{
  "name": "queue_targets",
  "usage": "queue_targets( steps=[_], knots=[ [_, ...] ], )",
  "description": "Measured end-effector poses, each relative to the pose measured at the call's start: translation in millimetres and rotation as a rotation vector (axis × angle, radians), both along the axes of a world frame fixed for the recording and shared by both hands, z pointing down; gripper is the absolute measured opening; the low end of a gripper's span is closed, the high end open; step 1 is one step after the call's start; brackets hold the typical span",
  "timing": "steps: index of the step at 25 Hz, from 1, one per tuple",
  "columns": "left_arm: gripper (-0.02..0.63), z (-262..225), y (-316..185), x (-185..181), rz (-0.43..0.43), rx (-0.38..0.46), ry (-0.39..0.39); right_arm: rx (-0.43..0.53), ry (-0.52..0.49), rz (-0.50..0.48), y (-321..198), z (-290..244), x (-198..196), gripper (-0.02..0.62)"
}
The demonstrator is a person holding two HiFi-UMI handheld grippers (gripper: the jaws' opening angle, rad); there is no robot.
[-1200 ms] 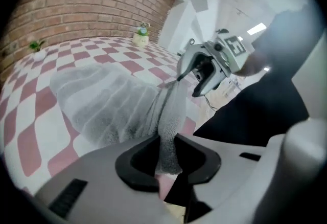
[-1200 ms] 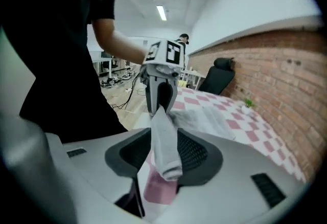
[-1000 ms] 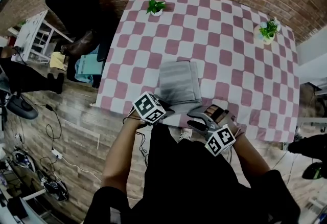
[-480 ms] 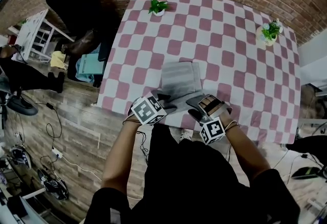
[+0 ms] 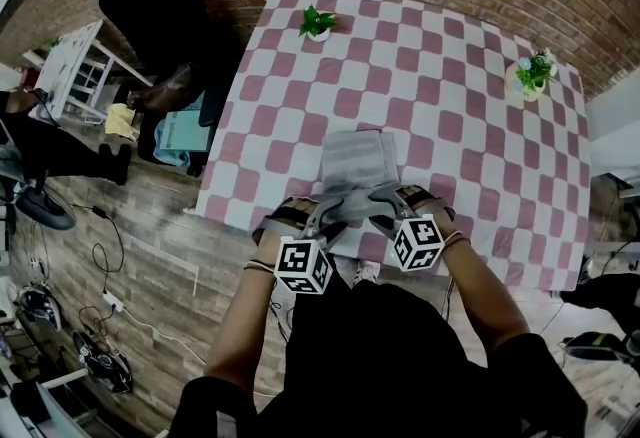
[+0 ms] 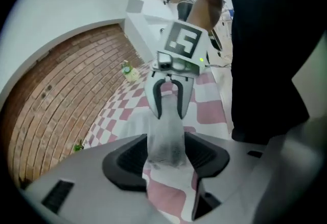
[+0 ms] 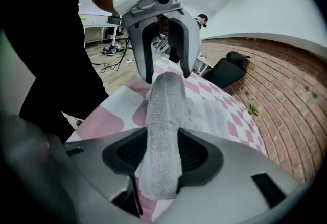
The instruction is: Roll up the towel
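Left tongs [image 6: 164,152], right tongs [image 7: 162,154]: both clamped on rolled near end of grey towel [image 5: 357,158], jaws just widened. Checkered desk [image 5: 452,76].

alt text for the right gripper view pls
The right tongs, jaws just opened wider, grip one end of a grey towel along its rolled edge; the left tongs, also just opened wider, hold the far end. Pink-and-white checked table below, brick wall right.

The gaps between the jaws of the left gripper [image 5: 328,216] and the right gripper [image 5: 385,206], which have just been opening, are filled by the rolled edge of the towel [image 5: 355,161]. Ahead of the tips, open checked tablecloth [image 5: 300,116] is left free around the flat towel. A left plant [image 5: 317,23] and a right plant [image 5: 533,74] are set well beyond. Behind, passage is blocked by the person's body [image 5: 380,346].
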State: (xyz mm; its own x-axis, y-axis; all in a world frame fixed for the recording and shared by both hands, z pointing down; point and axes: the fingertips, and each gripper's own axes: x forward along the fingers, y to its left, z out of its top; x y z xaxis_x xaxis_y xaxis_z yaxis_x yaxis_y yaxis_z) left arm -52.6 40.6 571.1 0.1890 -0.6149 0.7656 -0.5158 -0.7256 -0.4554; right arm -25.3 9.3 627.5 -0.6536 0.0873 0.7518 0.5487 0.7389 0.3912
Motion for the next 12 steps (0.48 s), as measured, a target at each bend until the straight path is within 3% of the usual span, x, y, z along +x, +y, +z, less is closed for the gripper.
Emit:
queue_targets(
  steps=[3,5,8,12],
  knots=[
    [0.249,31,2,-5,0.035,-0.060,-0.123,-0.062,0.034,0.000,-2,-1,-3,0.186],
    [0.253,41,-3,-11,0.019,-0.073,-0.154,-0.097,0.058,0.000,-3,-3,-5,0.186],
    [0.233,48,-9,-18,-0.008,-0.112,-0.136,-0.105,0.046,-0.031,-2,-7,-5,0.190],
    [0.221,52,-12,-21,-0.024,-0.211,-0.040,0.058,-0.060,-0.137,0,-12,9,0.221]
  ],
)
